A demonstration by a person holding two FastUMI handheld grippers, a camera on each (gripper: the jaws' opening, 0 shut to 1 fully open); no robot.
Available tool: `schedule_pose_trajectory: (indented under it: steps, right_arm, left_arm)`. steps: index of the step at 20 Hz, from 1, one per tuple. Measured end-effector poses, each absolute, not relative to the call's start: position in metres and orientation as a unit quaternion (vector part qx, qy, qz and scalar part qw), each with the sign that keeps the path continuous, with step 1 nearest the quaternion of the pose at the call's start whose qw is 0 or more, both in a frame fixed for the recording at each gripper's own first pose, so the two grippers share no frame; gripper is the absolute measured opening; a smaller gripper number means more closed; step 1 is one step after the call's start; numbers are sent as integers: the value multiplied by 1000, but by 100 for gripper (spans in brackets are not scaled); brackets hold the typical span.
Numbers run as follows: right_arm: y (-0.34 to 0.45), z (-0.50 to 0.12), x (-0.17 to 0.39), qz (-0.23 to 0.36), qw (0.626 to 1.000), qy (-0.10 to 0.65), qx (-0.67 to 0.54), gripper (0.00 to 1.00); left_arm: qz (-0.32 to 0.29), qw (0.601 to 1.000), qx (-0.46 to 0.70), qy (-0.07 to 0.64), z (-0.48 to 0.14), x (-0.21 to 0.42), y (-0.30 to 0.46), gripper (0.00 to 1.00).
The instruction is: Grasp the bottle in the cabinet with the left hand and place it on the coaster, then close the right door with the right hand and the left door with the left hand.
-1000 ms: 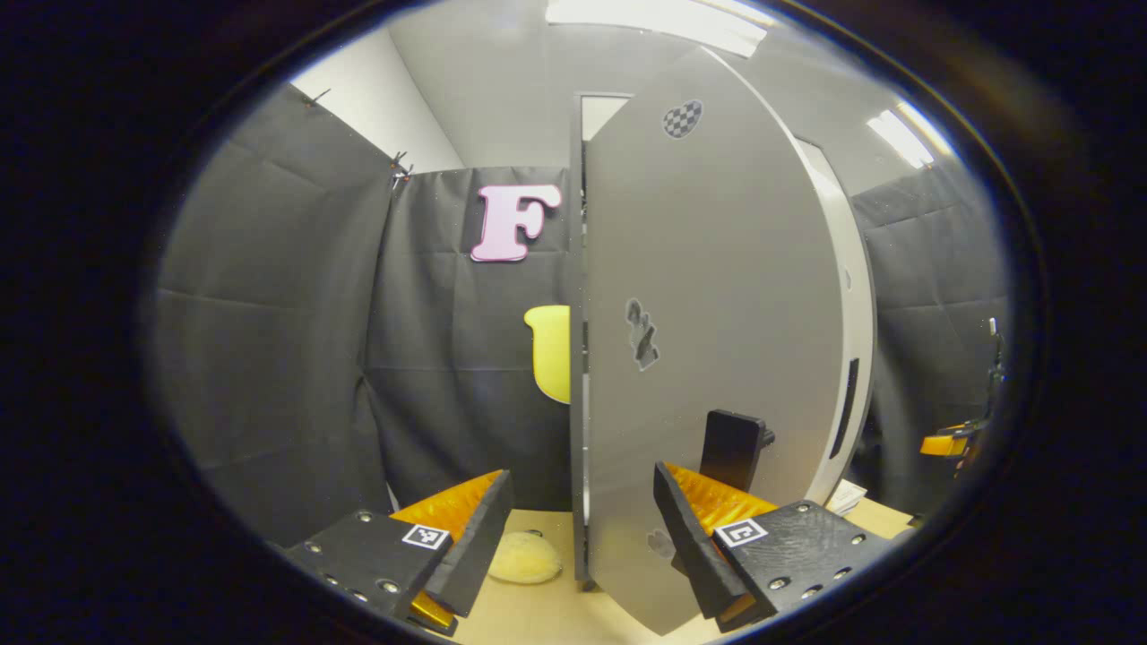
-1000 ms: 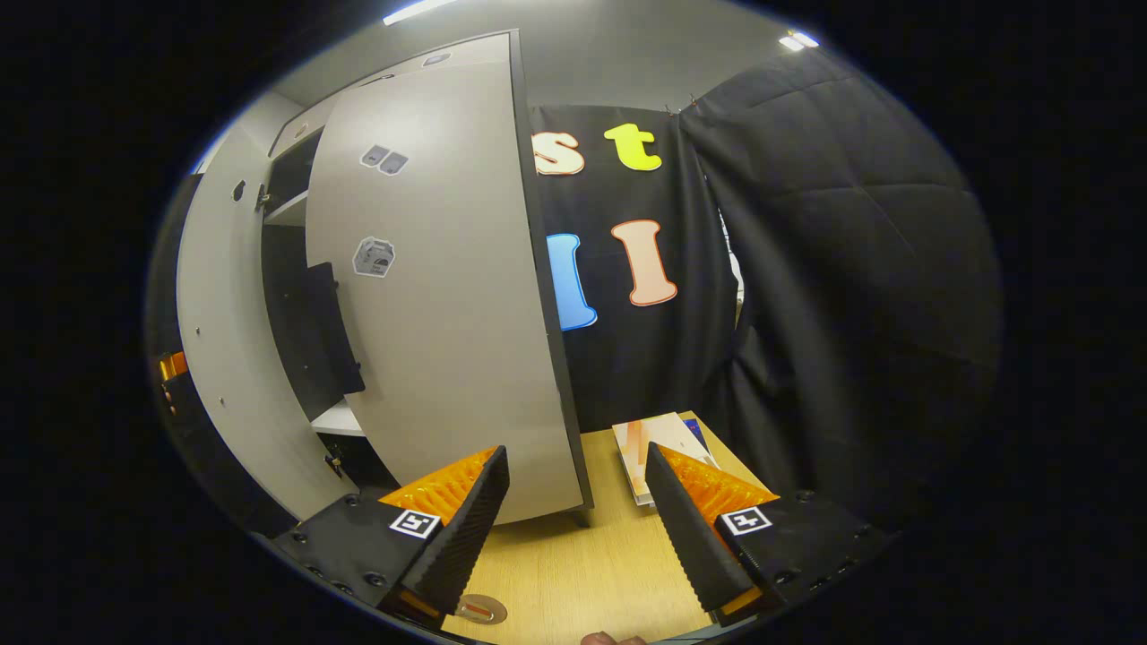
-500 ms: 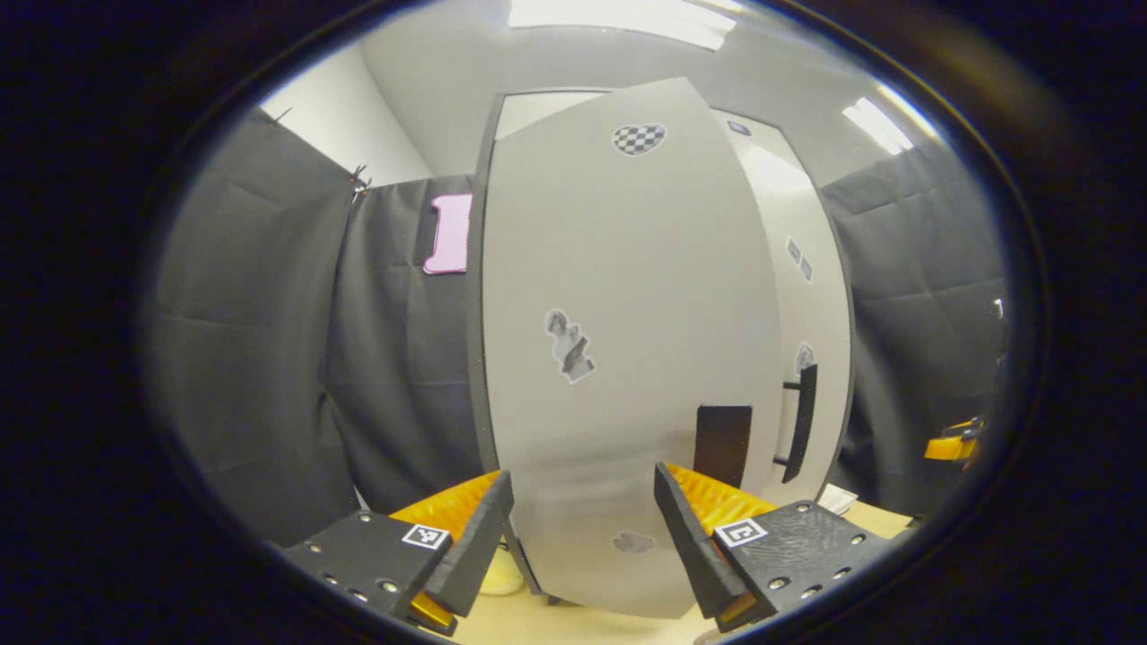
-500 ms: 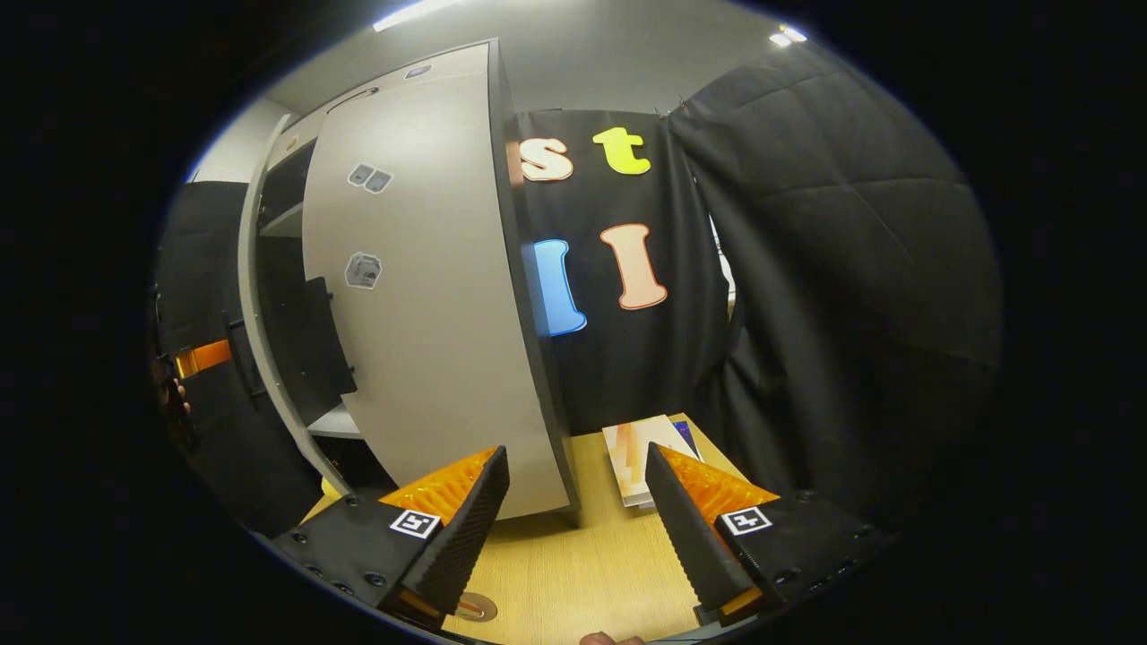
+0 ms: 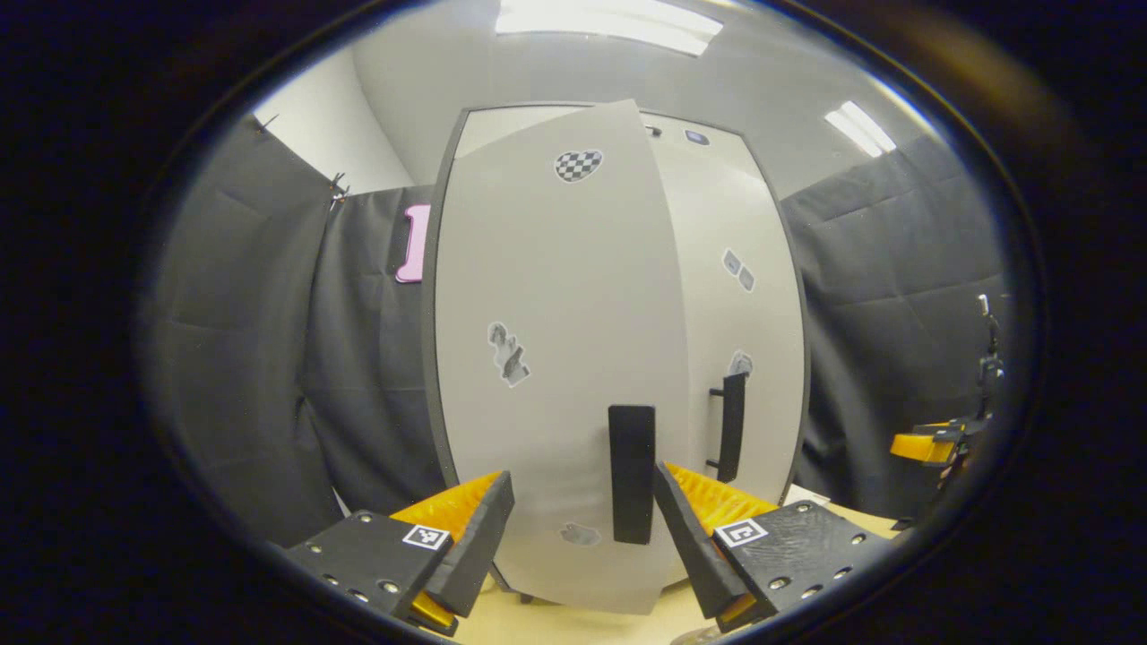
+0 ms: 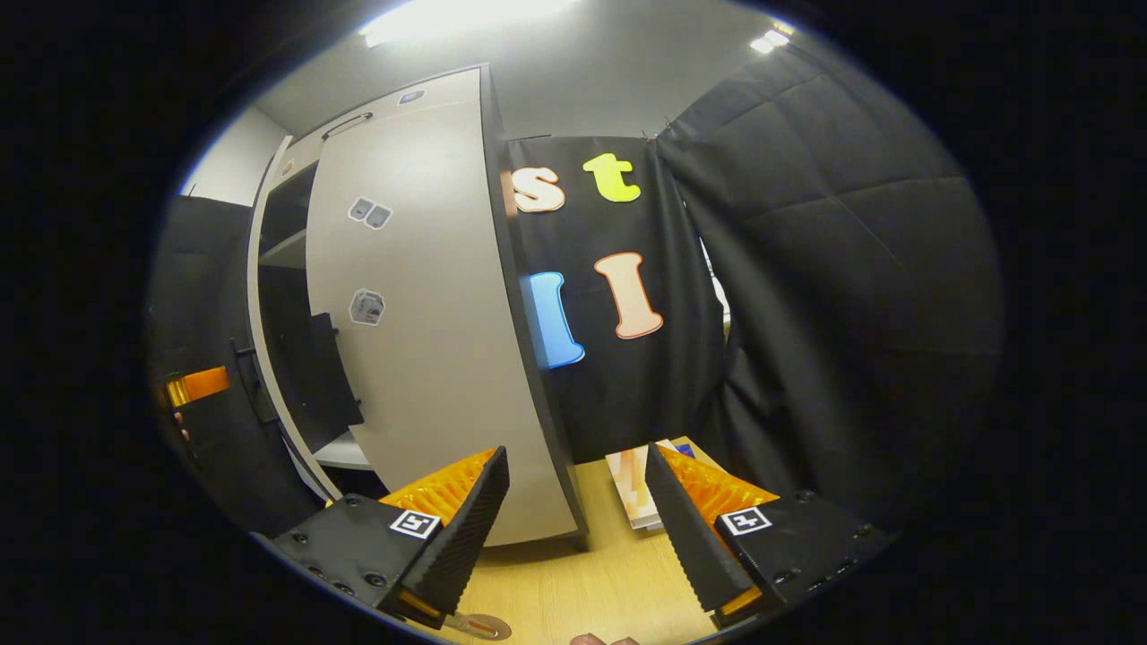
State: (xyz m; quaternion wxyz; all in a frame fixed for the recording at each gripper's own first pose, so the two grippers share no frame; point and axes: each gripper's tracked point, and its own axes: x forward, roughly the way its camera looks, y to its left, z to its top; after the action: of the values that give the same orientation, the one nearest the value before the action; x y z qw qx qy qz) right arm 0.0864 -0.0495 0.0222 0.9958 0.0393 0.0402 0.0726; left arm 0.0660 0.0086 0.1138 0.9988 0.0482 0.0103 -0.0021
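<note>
Now, left door: swung nearly shut since a second ago
Right door: closed
Left gripper: jaws apart, empty
Right gripper: jaws apart over counter

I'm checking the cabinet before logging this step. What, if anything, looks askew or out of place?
Only the left door: it stands slightly ajar, its edge proud of the right door, with a dark gap between them in the right gripper view. Nothing looks spilled or damaged.

Left door before cabinet, right door behind, rightward.
</note>
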Motion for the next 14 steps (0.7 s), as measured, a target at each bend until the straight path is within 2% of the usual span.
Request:
schedule_pose_trajectory:
  steps: [2, 3, 4, 7, 8, 9, 12, 13, 14]
  right_arm:
    - [-44, 13, 93, 78, 995, 54, 38, 98]
    - [-38, 9, 94, 82, 994, 62, 38, 98]
    - [-32, 5, 95, 90, 993, 69, 39, 98]
    - [-16, -1, 93, 105, 991, 73, 29, 98]
    - [-12, -2, 92, 108, 991, 75, 24, 98]
    - [-7, -7, 90, 112, 990, 78, 23, 98]
    - [11, -31, 82, 125, 986, 103, 32, 98]
    - [19, -43, 80, 133, 983, 121, 34, 98]
    - [24, -55, 76, 138, 980, 139, 33, 98]
  left_arm:
    - [0, 999, 32, -1, 115, 55, 1, 99]
    - [2, 1000, 22, -9, 115, 47, 0, 84]
    - [5, 1000, 15, -19, 118, 42, -1, 91]
    - [27, 999, 16, -44, 118, 16, 7, 92]
    - [35, 998, 19, -50, 116, 9, 11, 98]
    - [42, 998, 18, -50, 111, 1, 16, 92]
    - [52, 998, -7, -39, 89, -20, 25, 92]
    - [57, 998, -12, -39, 85, -25, 29, 99]
    - [63, 997, -15, -40, 82, -30, 33, 92]
